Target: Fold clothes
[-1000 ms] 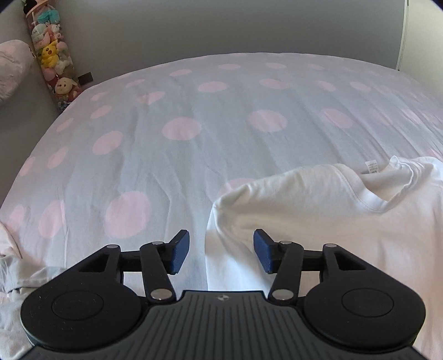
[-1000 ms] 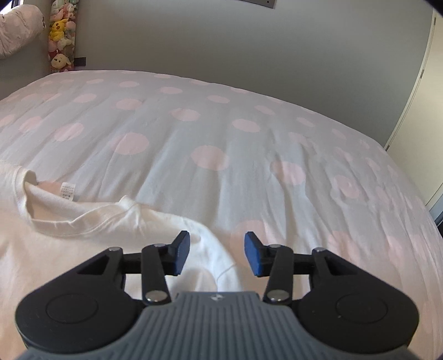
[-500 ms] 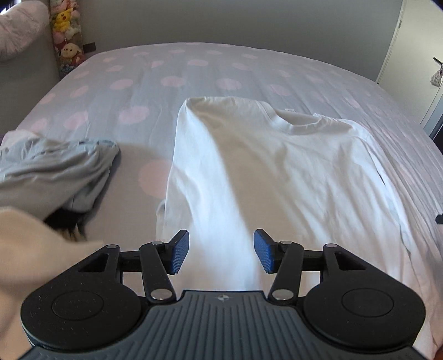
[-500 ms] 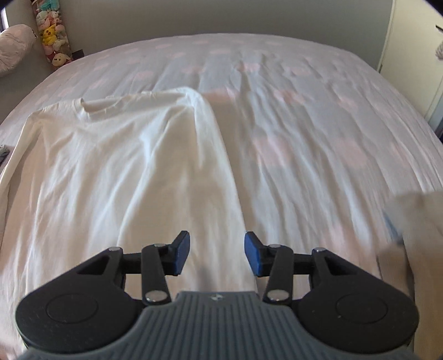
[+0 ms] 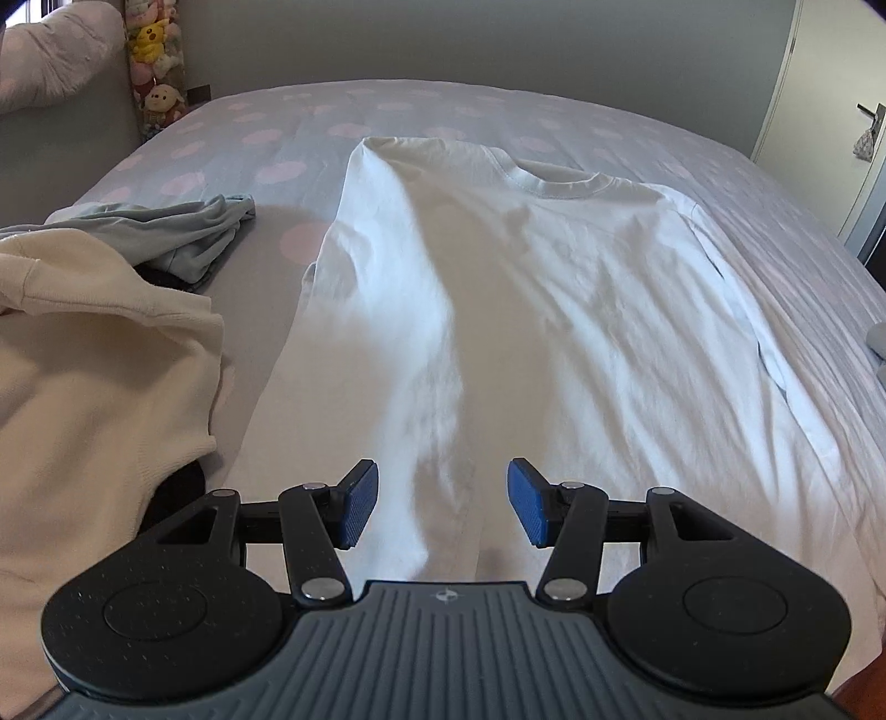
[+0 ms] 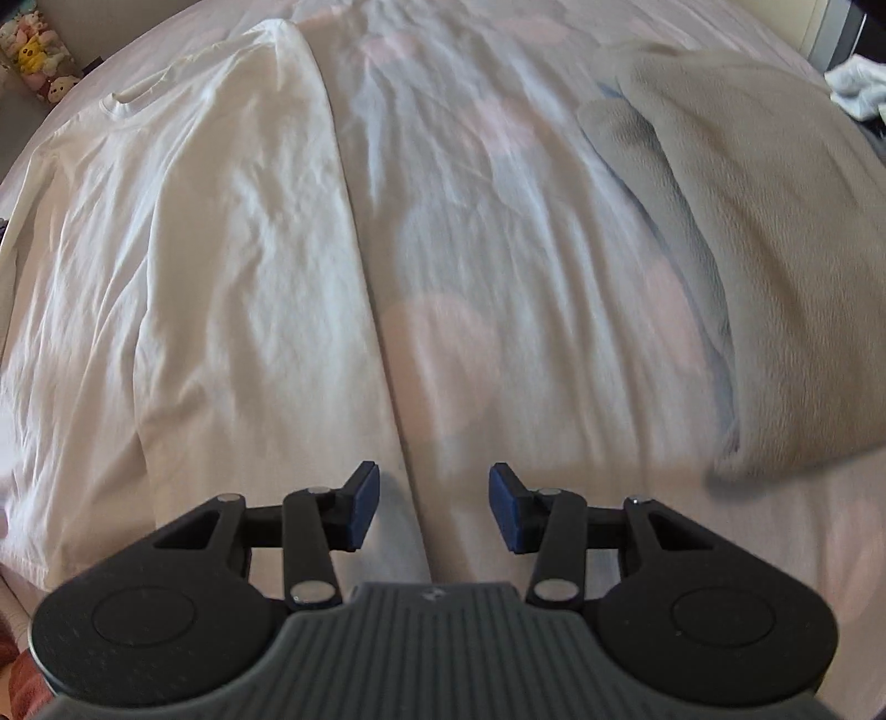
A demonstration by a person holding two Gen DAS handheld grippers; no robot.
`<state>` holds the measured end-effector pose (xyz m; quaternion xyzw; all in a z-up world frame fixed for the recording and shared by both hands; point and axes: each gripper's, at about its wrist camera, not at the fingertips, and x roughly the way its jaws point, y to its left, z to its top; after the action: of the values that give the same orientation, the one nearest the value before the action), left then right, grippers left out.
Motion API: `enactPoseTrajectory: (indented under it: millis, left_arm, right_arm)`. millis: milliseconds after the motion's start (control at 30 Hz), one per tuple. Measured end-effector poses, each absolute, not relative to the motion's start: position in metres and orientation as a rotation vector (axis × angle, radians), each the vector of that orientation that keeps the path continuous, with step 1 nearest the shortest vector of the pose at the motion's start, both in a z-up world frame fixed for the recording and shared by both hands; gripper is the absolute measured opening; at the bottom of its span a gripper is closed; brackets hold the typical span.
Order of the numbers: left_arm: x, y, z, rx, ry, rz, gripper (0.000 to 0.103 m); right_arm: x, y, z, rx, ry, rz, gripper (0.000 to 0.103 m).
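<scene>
- A white cotton T-shirt (image 5: pixel 554 288) lies spread out flat on the polka-dot bed sheet (image 5: pixel 288 160), which is pale with pink spots; its ribbed round collar (image 5: pixel 554 180) is at the far end and its hem is nearest the cameras.
- The cloth is lightly wrinkled, with a soft ridge running lengthwise down its left half in the left wrist view.
- In the right wrist view the same T-shirt (image 6: pixel 183 266) fills the left half, and its right side edge runs as a straight fold line from the shoulder down towards the gripper.
- The left gripper (image 5: pixel 443 507) hangs over the lower part of the shirt, its blue-padded fingers (image 5: pixel 360 501) spread apart with nothing between them.
- The right gripper (image 6: pixel 434 509) hangs just over the shirt's right edge, its fingers likewise parted and empty; bare sheet (image 6: pixel 498 232) shows between them.
- Left of the shirt lies a cream knitted garment (image 5: pixel 94 343), close to the shirt's left edge, and behind it a crumpled grey-green garment (image 5: pixel 183 232).
- Right of the shirt a strip of open sheet separates it from a beige fleecy blanket (image 6: pixel 764 232).
- Beyond the collar the sheet lies bare up to the grey wall (image 5: pixel 470 44); a stack of plush toys (image 5: pixel 155 61) stands at the far left corner.
</scene>
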<state>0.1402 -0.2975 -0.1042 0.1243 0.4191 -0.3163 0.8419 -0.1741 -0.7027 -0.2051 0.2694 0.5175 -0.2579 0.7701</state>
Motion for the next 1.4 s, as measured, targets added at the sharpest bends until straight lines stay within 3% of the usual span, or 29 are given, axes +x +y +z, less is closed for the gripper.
enactPoseTrajectory:
  millis: [200, 267, 367, 633, 1100, 1400]
  left_arm:
    - [0.144, -0.293, -0.116, 0.270, 0.940, -0.614, 0.050]
    - [0.146, -0.291, -0.119, 0.268, 0.955, -0.613, 0.050]
    - [0.148, -0.290, -0.123, 0.258, 0.973, -0.623, 0.050]
    - [0.149, -0.291, -0.126, 0.231, 0.990, -0.652, 0.050]
    - [0.156, -0.292, -0.131, 0.186, 1.027, -0.670, 0.050]
    - [0.157, -0.291, -0.133, 0.156, 1.036, -0.686, 0.050]
  right_arm:
    - [-0.172, -0.681, -0.216, 0.578, 1.167, -0.533, 0.044]
    - [-0.165, -0.669, -0.215, 0.517, 1.185, -0.524, 0.015]
    - [-0.160, -0.656, -0.208, 0.423, 1.199, -0.543, 0.005]
    - [-0.160, -0.665, -0.159, 0.363, 1.127, -0.674, 0.002]
    - [-0.121, -0.763, -0.034, 0.150, 1.036, -0.931, 0.002]
    - [-0.127, -0.851, -0.039, 0.106, 1.086, -1.218, 0.000]
